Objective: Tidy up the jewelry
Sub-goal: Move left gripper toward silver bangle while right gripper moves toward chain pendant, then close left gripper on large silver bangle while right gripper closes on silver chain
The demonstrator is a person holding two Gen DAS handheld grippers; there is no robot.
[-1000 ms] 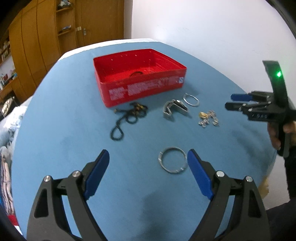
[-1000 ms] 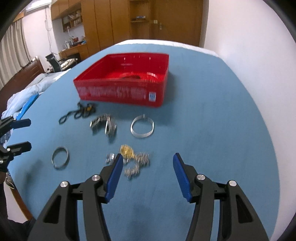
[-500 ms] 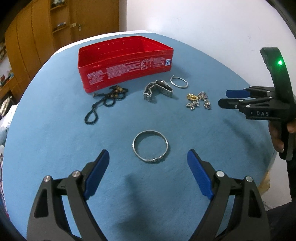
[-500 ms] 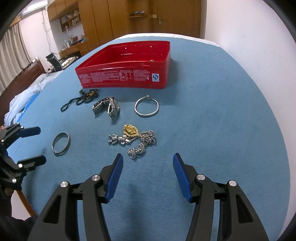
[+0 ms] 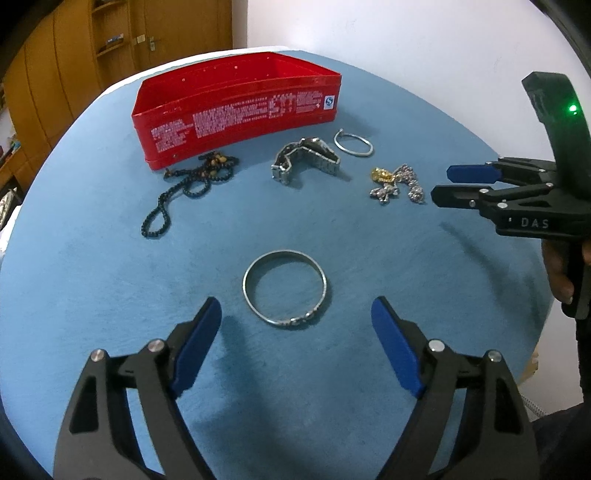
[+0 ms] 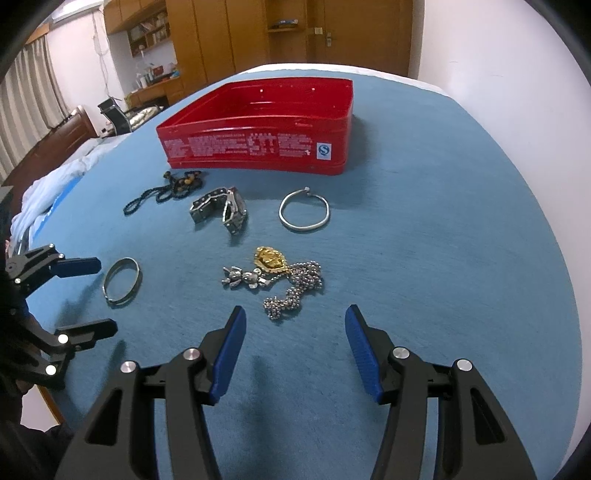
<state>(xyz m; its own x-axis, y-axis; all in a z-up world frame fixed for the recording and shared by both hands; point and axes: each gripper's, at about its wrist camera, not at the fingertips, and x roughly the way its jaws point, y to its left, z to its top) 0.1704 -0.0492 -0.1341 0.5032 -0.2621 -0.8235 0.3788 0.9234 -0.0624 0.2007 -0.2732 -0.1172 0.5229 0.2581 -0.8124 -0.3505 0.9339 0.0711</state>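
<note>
A silver bangle [image 5: 246,286] lies flat on the blue table [image 5: 92,280], just ahead of my left gripper [image 5: 295,308]. The jaws stand wide and are closing, the pads clear of the bangle [image 6: 139,275]. My right gripper [image 6: 295,314] is open over bare cloth, a little short of the gold pendant with its silver chain [image 6: 273,273]. Farther back lie a thin open bangle [image 6: 303,228], a metal watch [image 6: 221,210] and a black bead necklace [image 6: 166,192]. Behind them stands a red tin box [image 6: 258,147]. The left view shows the right gripper [image 5: 441,182] beside the pendant [image 5: 395,181].
The table's rounded edge runs close behind both grippers. A white wall lies to the right. Wooden cupboards [image 6: 229,33] and a bed with pale bedding [image 6: 55,177] stand beyond the table. A hand [image 5: 557,266] grips the right tool.
My left gripper has come down and forward, so the silver bangle now lies right at its fingertips. The right gripper has barely shifted. No jewelry has moved.
</note>
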